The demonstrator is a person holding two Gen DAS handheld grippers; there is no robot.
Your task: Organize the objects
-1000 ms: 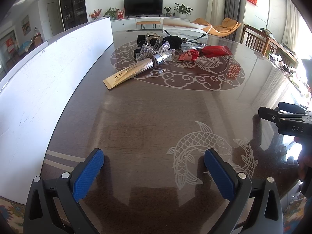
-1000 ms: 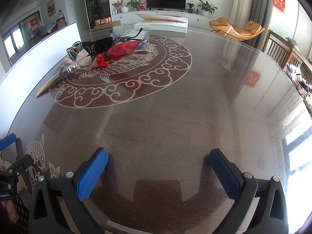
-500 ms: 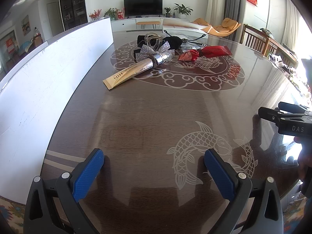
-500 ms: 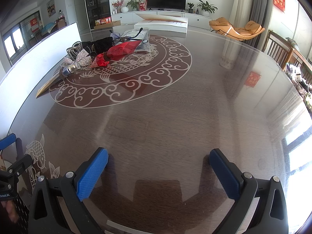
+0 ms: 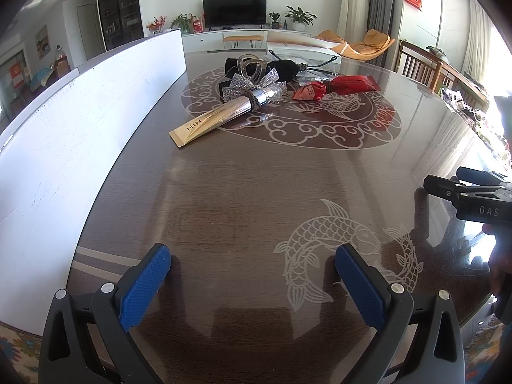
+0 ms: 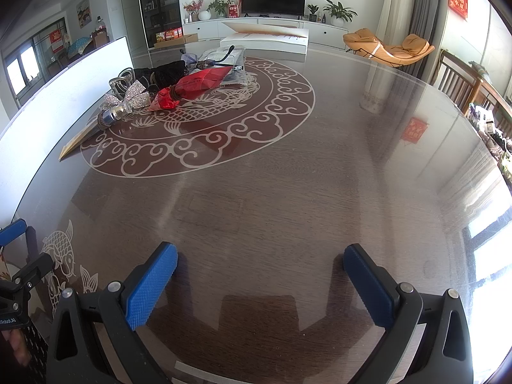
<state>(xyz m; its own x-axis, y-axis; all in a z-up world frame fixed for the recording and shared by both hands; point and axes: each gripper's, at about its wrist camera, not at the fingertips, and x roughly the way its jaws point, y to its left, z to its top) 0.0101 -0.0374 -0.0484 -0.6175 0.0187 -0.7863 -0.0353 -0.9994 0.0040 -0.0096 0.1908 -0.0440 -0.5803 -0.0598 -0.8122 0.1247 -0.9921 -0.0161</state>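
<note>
A pile of objects lies far across the round glass-topped table (image 5: 256,192): a gold tube (image 5: 217,118) with a silver cap, a glittery silver bow (image 5: 249,84), a clear hair claw (image 5: 252,65), a black pouch (image 5: 281,67) and a red packet (image 5: 339,88). The same pile shows in the right wrist view: the red packet (image 6: 195,84), the bow (image 6: 132,94), the tube (image 6: 83,136). My left gripper (image 5: 252,272) is open and empty over the near table edge. My right gripper (image 6: 260,272) is open and empty, to the left gripper's right.
A white board (image 5: 80,128) stands along the table's left edge. Wooden chairs (image 5: 425,67) and a cluttered side table stand to the right. A white box (image 6: 265,36) lies at the table's far edge. The right gripper's body (image 5: 473,198) shows at the left view's right edge.
</note>
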